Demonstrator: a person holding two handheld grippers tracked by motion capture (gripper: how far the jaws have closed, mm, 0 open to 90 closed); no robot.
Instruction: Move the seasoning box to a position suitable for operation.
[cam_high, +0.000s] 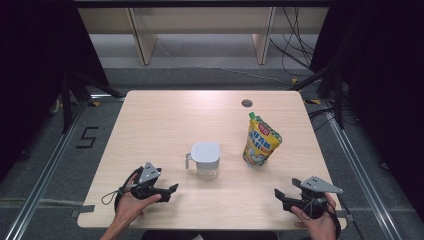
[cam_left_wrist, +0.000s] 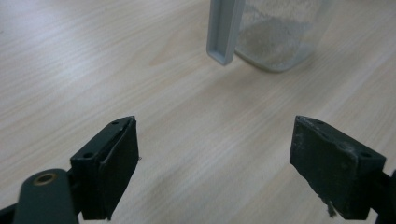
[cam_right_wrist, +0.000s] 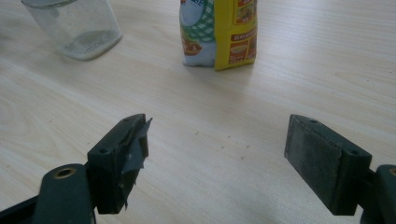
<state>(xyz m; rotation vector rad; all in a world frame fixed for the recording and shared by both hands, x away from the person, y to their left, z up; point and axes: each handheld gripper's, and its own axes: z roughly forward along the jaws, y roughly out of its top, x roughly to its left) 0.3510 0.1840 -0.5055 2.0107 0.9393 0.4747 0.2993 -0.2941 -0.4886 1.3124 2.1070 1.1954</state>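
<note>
One jug (cam_high: 205, 159) with a white lid and a grey handle stands upright near the middle of the table (cam_high: 150, 125). One yellow pouch (cam_high: 261, 141) with a green cap stands upright just to the right of the jug, apart from it. Two claws rest nearer the person than the jug, one in each hand. The left claw (cam_high: 172, 188) lies in front of the jug and to its left, released, with nothing between its jaws. The right claw (cam_high: 278, 193) lies well to the right of the jug, in front of the pouch, likewise released and empty.
</note>
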